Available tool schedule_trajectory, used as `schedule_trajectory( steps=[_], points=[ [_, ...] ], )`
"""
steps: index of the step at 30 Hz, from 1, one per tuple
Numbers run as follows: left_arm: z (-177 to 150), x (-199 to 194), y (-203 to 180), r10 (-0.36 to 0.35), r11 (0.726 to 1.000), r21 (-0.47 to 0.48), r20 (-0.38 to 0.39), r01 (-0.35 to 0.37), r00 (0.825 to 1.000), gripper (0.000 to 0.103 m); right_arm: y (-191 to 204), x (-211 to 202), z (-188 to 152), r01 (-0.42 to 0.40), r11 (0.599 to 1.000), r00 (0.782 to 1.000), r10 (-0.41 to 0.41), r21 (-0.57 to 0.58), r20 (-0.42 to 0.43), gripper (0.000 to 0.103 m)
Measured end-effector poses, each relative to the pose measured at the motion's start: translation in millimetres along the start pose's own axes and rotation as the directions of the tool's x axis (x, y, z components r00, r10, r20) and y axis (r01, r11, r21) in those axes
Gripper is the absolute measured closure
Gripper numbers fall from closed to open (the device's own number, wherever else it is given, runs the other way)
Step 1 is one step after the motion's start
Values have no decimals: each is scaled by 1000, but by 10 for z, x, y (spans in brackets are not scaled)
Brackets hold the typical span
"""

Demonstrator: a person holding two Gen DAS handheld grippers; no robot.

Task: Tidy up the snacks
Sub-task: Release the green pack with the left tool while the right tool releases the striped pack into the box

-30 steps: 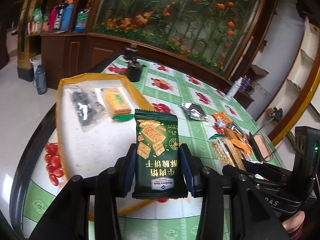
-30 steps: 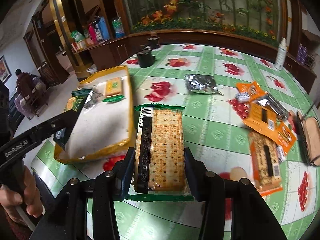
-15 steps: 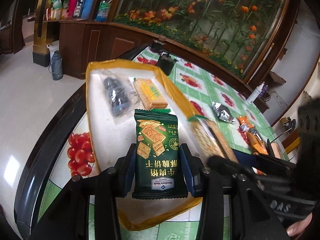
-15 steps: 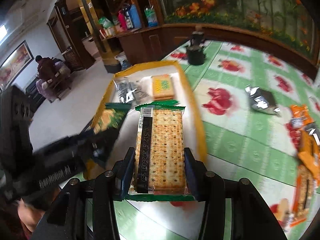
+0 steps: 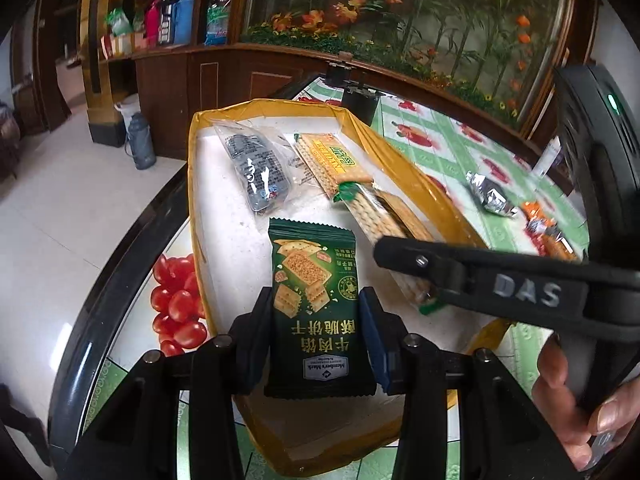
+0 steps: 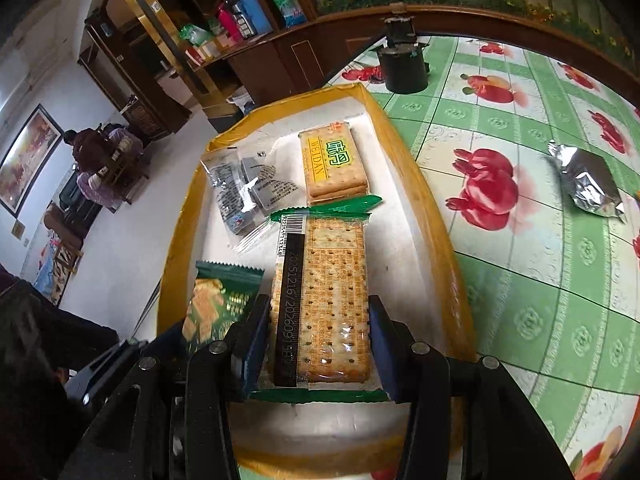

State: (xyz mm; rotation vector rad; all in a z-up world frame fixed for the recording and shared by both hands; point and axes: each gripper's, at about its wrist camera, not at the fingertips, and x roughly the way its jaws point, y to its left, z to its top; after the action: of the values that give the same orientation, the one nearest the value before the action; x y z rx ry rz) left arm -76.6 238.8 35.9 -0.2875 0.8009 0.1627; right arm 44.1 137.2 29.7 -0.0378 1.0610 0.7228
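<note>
Both jaws clamp cracker packs (image 5: 316, 304) (image 6: 322, 304) above the tray (image 6: 424, 216) holding two packets.

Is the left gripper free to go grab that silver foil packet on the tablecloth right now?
Probably not: the left gripper is shut on a green cracker packet, and the right gripper's arm crosses between it and the silver foil packet.

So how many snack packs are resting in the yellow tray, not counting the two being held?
2: a clear pack of dark snacks far left, and a WEIDAN cracker pack far right. None seem hidden.
</note>
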Motion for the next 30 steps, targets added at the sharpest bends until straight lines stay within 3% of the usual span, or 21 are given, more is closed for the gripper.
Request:
schedule_trajectory(
  steps=[6,14,16,21,24,30],
  points=[
    [-18,49,-95,27,999,45,-4,-27,1000,62,127,138,60,22,999,1000,-22,-36,-15,52],
    [-13,14,-35,39,999,23,6,-39,999,60,172,268,34,21,999,999,-23,-44,-32,51],
    [-13,0,-37,40,999,22,9,-40,999,50,169,268,31,24,999,999,-26,-46,-32,51],
    [-12,-82,-62,16,1000,22,19,-17,1000,39,162,184,43,37,997,999,-37,-69,-8,50],
    [-2,-142,-91,40,999,26,41,-42,998,32,167,71,44,36,997,999,-35,-74,19,49],
    [41,-296,-65,51,999,6,77,-52,996,32,118,-222,-7,10,999,997,-6,-51,75,49]
  ],
)
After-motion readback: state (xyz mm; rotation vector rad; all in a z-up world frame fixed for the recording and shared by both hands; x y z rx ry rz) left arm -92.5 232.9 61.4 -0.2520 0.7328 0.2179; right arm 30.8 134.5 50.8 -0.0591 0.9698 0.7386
